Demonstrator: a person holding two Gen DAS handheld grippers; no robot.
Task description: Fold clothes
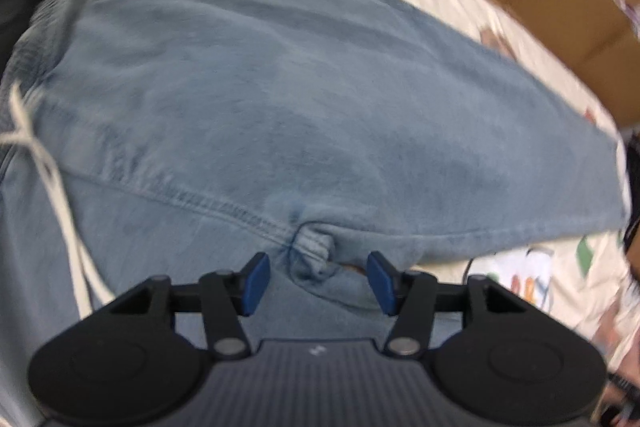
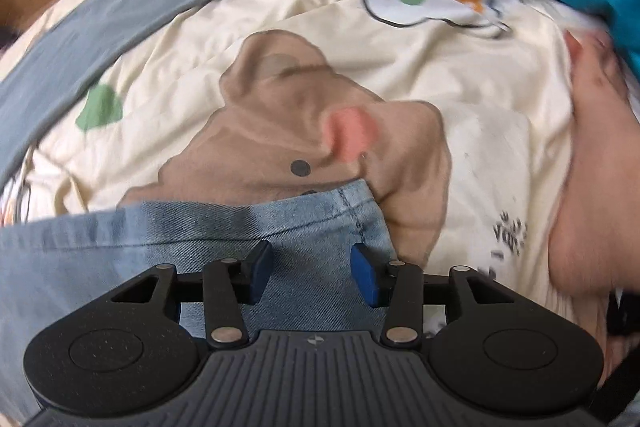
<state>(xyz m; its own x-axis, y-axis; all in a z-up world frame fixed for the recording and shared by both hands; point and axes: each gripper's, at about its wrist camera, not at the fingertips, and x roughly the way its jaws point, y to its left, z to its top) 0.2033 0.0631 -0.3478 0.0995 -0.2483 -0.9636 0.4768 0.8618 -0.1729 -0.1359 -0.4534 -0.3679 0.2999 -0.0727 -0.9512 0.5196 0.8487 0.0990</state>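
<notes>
You're pointing both grippers steeply down over the jeans (image 1: 280,99): left gripper (image 1: 318,277) fingers apart around a bunched fold, right gripper (image 2: 312,275) fingers apart, gripping nothing.

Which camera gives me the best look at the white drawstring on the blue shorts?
The left wrist view. There the white drawstring runs down the left edge of the blue shorts, blurred but easy to follow. The right wrist view shows only a hemmed corner of the shorts lying on the cream bear-print sheet, with no drawstring in sight.
</notes>
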